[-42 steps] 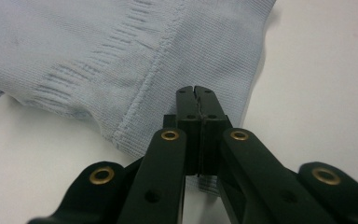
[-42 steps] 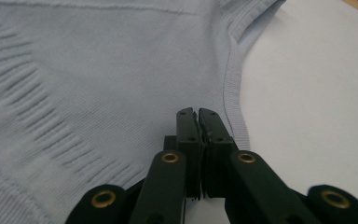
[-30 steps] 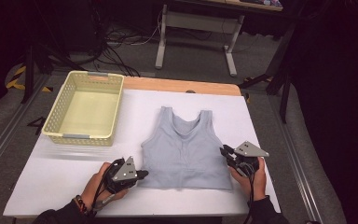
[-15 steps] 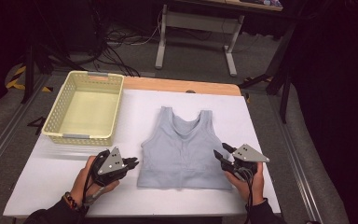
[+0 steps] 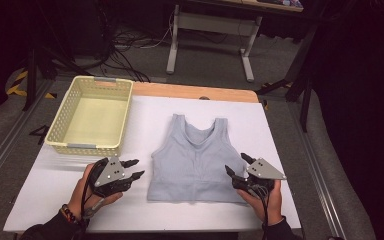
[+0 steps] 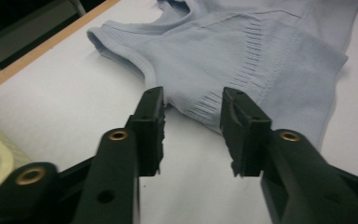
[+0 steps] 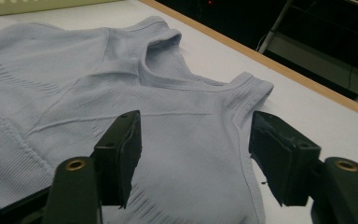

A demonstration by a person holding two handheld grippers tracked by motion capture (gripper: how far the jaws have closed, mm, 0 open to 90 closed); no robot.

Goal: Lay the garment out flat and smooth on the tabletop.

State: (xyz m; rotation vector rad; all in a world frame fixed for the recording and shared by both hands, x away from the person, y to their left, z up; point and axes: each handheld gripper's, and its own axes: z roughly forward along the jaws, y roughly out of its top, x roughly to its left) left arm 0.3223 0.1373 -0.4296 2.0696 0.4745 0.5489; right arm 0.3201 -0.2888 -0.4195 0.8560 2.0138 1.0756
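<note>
A white desk (image 5: pixel 55 195) with a strip of bare wood along its far edge stands in a dim room. Behind it the grey floor carries a tangle of dark cables (image 5: pixel 125 45) and the pale legs of another piece of furniture (image 5: pixel 210 37). A pale yellow basket (image 5: pixel 62 135) sits on the far left part of the desk, its inside bare.

A light blue tank top (image 5: pixel 195 160) lies flat near the middle of the desk, straps pointing away from the person and hem toward the near edge. It lies between the two grippers and well apart from the basket.

The left gripper (image 5: pixel 133 168) is held low over the desk just left of the top's lower left corner, pointing right toward the fabric, the hand wrapped around its body from below. Its jaws have just been opening and stand spread with nothing between them; in the left gripper view (image 6: pixel 193 133) white desk shows in the gap and the top's side edge lies just beyond the tips.

The right gripper (image 5: pixel 237 166) sits at the top's lower right corner, angled up and left over the cloth. Its jaws have also just been opening and stand wide; in the right gripper view (image 7: pixel 196 158) they straddle the fabric without pinching it.
</note>
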